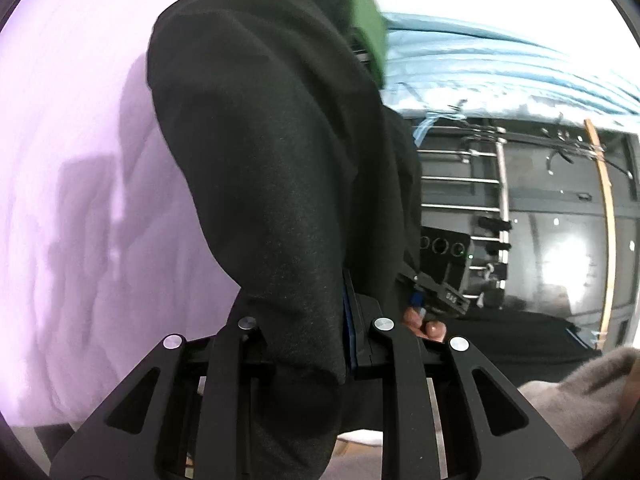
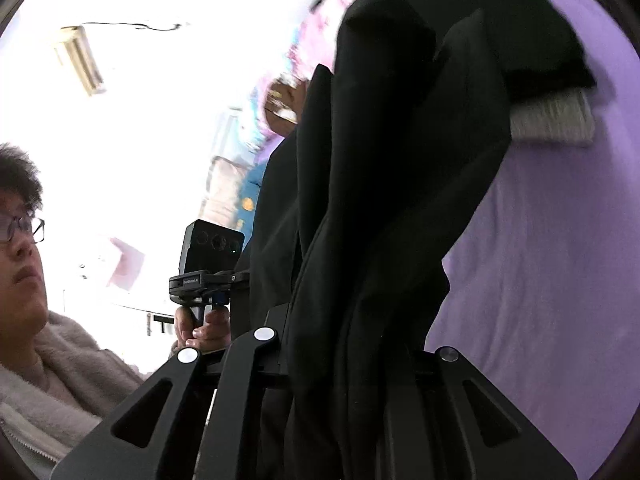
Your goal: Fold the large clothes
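Left tool (image 1: 312,344): clamped on large black knit garment (image 1: 260,140), lifted to let it hang.
Right tool (image 2: 352,356): pinching another bunched part, for spreading.
Lilac bedsheet (image 2: 540,260): below, landing surface.

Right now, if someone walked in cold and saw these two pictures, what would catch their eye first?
First, the black garment, bunched and hanging, filling the middle of both views, each tool gripping a part of it: the left tool and the right tool. Behind it spreads a lilac bedsheet. At the right view's left edge, a person in a fluffy beige jacket watches.
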